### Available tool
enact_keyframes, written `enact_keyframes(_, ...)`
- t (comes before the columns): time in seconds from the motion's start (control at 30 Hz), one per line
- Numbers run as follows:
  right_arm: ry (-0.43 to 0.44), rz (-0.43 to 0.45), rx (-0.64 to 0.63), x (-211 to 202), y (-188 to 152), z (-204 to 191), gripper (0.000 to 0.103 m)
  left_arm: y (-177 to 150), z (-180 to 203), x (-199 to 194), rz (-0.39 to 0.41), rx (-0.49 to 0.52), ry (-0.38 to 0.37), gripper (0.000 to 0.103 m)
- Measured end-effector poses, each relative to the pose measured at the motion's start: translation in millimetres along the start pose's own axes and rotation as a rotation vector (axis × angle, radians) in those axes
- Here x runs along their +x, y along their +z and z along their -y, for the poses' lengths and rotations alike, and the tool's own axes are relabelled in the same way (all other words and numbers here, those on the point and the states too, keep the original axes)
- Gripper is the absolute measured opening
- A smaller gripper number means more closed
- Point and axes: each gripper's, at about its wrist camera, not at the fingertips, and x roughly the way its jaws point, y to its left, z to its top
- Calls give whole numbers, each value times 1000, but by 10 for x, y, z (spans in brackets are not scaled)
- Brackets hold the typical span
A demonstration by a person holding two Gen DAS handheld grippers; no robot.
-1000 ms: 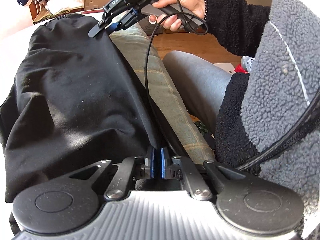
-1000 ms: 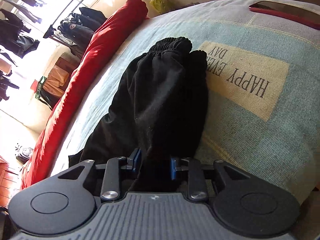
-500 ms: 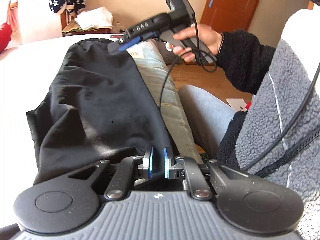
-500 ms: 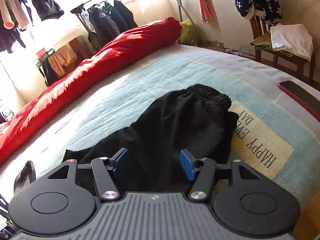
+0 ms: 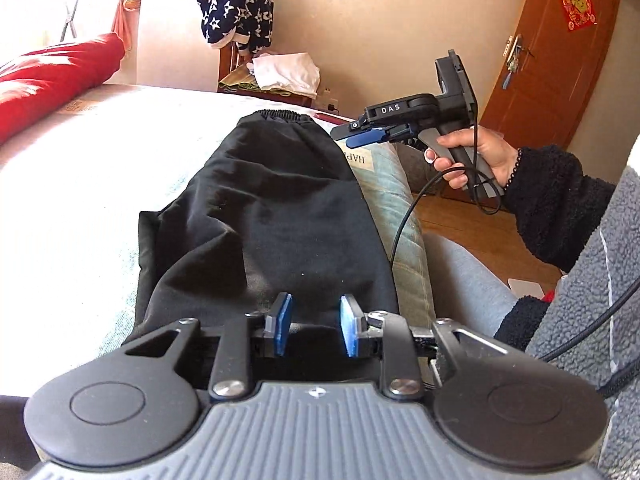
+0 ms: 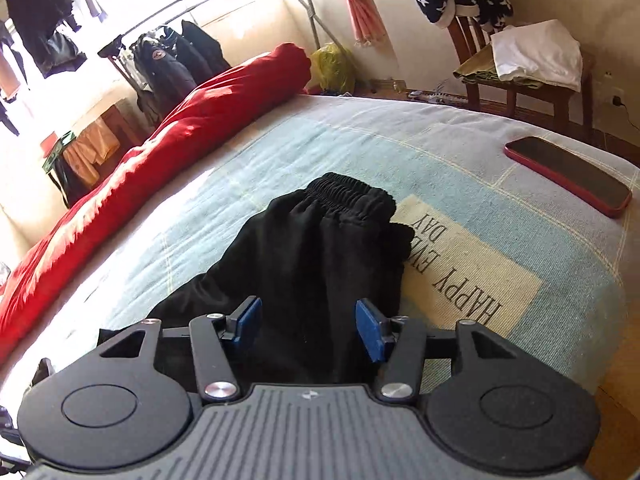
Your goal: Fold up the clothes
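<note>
A pair of black trousers (image 5: 264,216) (image 6: 320,264) is seen laid lengthwise on the bed (image 6: 400,152), folded leg over leg, with the elastic waistband (image 6: 346,188) at the far end, toward 12 o'clock in both views. The garment lies just beside a cream patch printed "HAPPY EVERY DAY" (image 6: 460,276), at about 3 o'clock from it in the right wrist view. The left claw (image 5: 314,330) is held above the near end of the trousers, its blue pads parted and nothing caught between them. The right claw (image 6: 308,330) is likewise spread wide and empty over the fabric; from the left wrist view it is seen at 2 o'clock, gripped by a hand (image 5: 476,156). A red-cased phone (image 6: 568,176) rests near the bed's corner, and a red quilt (image 6: 160,152) is bunched along the far side.
</note>
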Motion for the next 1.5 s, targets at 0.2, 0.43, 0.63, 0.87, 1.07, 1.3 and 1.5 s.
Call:
enact_keyframes(0.2, 18, -28, 69, 313, -58, 257, 23, 38, 25, 143, -48, 13, 12, 29)
enact_keyframes(0.43, 120, 22, 70, 114, 26, 194, 3, 130, 30, 243, -55, 22, 4, 29)
enact_keyframes(0.63, 87, -14, 46, 7, -51, 198, 3, 132, -3, 293, -73, 8, -7, 29)
enact_keyframes(0.87, 17, -58, 108, 155, -100, 416, 13, 122, 3, 345, -91, 23, 7, 31)
enact_keyframes(1.07, 23, 88, 11, -276, 57, 17, 32, 76, -62, 299, -44, 2, 46, 39)
enact_keyframes(1.3, 47, -77, -118, 173, -243, -503, 49, 47, -261, 358, -10, -95, 54, 41)
enact_keyframes(1.5, 44, -147, -97, 252, -503, -455, 56, 149, -541, 210, 84, -204, 51, 41)
